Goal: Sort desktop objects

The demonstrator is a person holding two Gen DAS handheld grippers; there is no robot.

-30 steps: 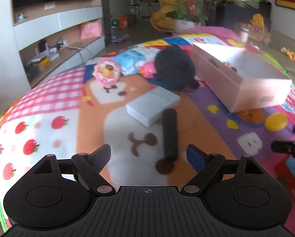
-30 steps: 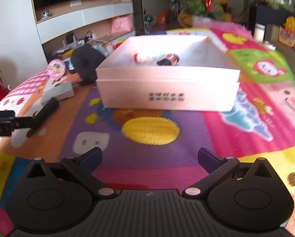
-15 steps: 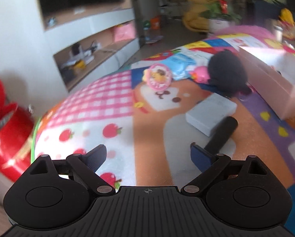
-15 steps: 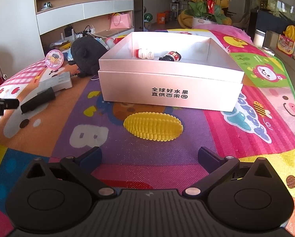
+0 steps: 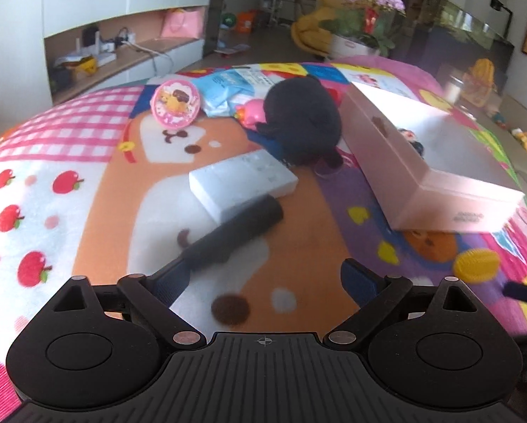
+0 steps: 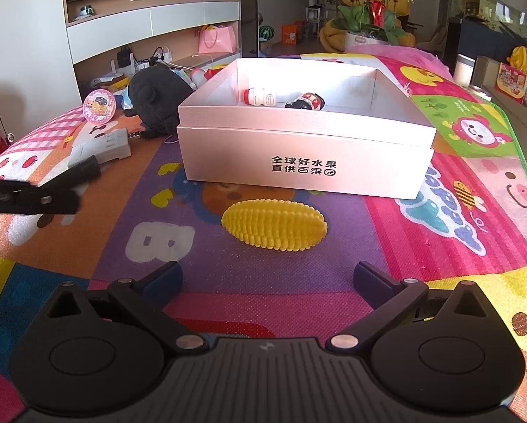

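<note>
My left gripper is open and empty, low over the mat; the near end of a black cylinder lies just ahead of its left finger. A white flat box lies behind the cylinder. My right gripper is open and empty, just short of a yellow toy corn. Behind the corn stands an open pink box that holds a small white bottle and a black and red figure. The left gripper also shows at the left of the right wrist view.
A black plush toy, a round pink pack, a blue packet and a small pink toy lie at the mat's far side. The pink box is to the right of the left gripper. Shelving lines the left wall.
My left gripper has swung back to the right and closer to the black cylinder, which now lies at its left finger. My right gripper has barely moved.
</note>
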